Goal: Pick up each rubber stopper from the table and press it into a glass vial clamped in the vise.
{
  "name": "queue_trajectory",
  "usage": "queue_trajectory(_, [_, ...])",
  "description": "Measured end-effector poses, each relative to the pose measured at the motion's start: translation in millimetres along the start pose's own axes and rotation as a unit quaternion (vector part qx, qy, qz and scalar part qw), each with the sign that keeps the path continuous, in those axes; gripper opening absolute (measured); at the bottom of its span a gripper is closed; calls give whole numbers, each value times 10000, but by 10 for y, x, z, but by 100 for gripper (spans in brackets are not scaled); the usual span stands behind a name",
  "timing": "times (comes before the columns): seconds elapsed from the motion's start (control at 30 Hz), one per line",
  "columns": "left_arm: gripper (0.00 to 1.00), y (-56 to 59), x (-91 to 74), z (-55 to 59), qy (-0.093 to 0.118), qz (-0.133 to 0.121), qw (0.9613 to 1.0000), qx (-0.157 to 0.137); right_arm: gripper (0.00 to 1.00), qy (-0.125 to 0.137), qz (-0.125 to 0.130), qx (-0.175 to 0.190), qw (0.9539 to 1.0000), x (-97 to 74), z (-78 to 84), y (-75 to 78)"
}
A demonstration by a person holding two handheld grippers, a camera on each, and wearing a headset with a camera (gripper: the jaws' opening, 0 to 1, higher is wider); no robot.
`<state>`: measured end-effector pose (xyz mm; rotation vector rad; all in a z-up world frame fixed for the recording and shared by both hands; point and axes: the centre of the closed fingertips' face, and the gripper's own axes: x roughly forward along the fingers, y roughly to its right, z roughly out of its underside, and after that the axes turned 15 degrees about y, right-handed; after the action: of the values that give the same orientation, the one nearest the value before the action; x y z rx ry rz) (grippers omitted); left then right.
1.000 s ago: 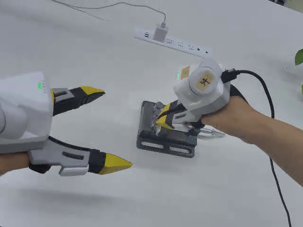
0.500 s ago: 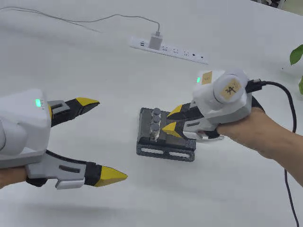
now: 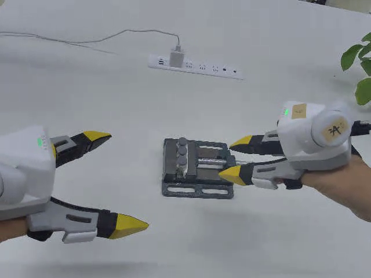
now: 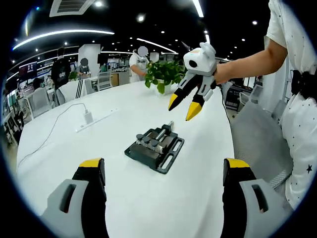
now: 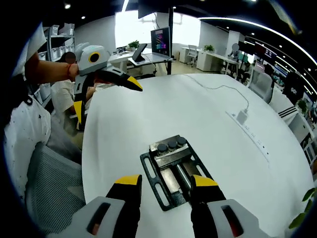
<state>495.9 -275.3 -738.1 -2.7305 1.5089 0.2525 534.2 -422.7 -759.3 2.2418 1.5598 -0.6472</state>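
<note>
Small black vise (image 3: 197,186) sat mid-bench (image 3: 116,92), screw end toward the right. Three grey stoppers (image 3: 182,152) stood in a row atop the vials clamped at its left end; the glass itself was barely made out. The right gripper (image 3: 235,158) hovered just right of the vise, fingers (image 3: 235,175) parted a moderate way, holding nothing, nearer tip over the screw end. The left gripper (image 3: 119,179) hung well to the left, apart from the vise, fingers (image 3: 127,225) spread wide, empty. A power strip (image 3: 194,65) with a plugged charger lay farther back; plant leaves (image 3: 358,58) at the far right edge
</note>
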Motion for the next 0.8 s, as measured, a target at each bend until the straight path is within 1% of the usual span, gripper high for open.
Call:
queue_trajectory(0.13, [99, -2, 29, 24, -64, 35, 10000, 19, 45, 151, 117, 124, 9997, -91, 94, 13])
queue_trajectory(0.2, [99, 1, 38, 26, -62, 53, 10000, 25, 50, 180, 140, 153, 9996, -124, 135, 11])
queue_trajectory(0.37, [99, 2, 76, 79, -139, 94, 9999, 12, 59, 354, 296, 337, 9984, -214, 229, 20])
queue_trajectory(0.43, [99, 0, 94, 100, -167, 107, 9998, 24, 62, 398, 346, 413, 9978, -266, 313, 61])
queue_trajectory(0.53, [99, -26, 122, 117, -135, 75, 9999, 1, 66, 440, 380, 461, 9972, -312, 341, 59])
queue_trajectory(0.7, [99, -50, 147, 165, -206, 54, 9998, -4, 73, 641, 463, 513, 9955, -355, 378, 55])
queue_trajectory(0.8, [99, -59, 150, 177, -236, 47, 9997, -2, 76, 689, 507, 555, 9948, -383, 401, 60])
